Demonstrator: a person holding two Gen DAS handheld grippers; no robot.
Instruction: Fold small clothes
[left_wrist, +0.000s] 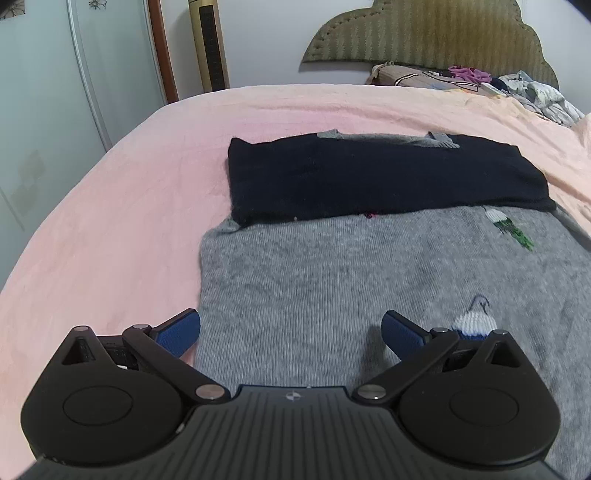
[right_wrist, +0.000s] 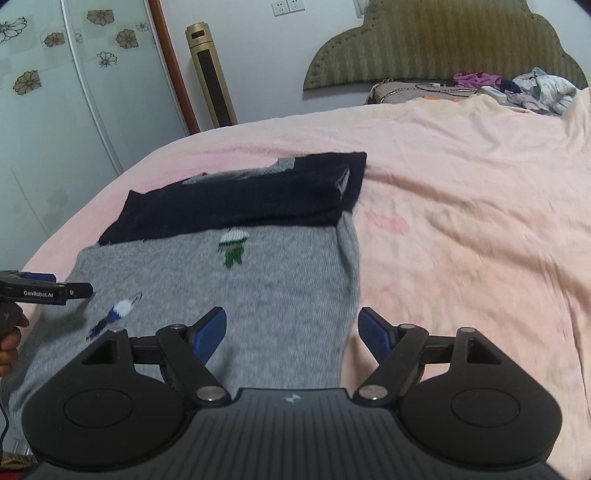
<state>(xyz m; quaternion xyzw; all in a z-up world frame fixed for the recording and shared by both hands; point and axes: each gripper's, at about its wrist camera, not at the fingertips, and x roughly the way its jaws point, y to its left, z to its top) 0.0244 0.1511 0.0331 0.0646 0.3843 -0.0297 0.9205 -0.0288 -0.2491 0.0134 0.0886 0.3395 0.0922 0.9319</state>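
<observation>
On a pink bedspread, a grey knitted sweater lies flat with its black sleeves already folded across the chest in a dark band, the hem end nearest both cameras. Both tools hang low over that near end with nothing between their blue pads: the left gripper has its fingers spread wide across the sweater's left edge, one pad over the bedspread and the other over the knit, and the right gripper is likewise spread across the garment's right edge. Judging by the layout, the sleeve fold is finished and the step in hand is taking the two hem corners, so the next move calls for each tool to drop onto its corner, pinch both layers of knit, and carry the hem up toward the black band in one even lift. Whether the pads are touching the fabric or just above it cannot be told from these wide-angle views. Small knitted motifs dot the sweater's front. Well apart, by the padded headboard, sit a pillow and a heap of loose clothes, while a gold tower fan stands beside the wardrobe doors; nothing lies in the fold's path.
</observation>
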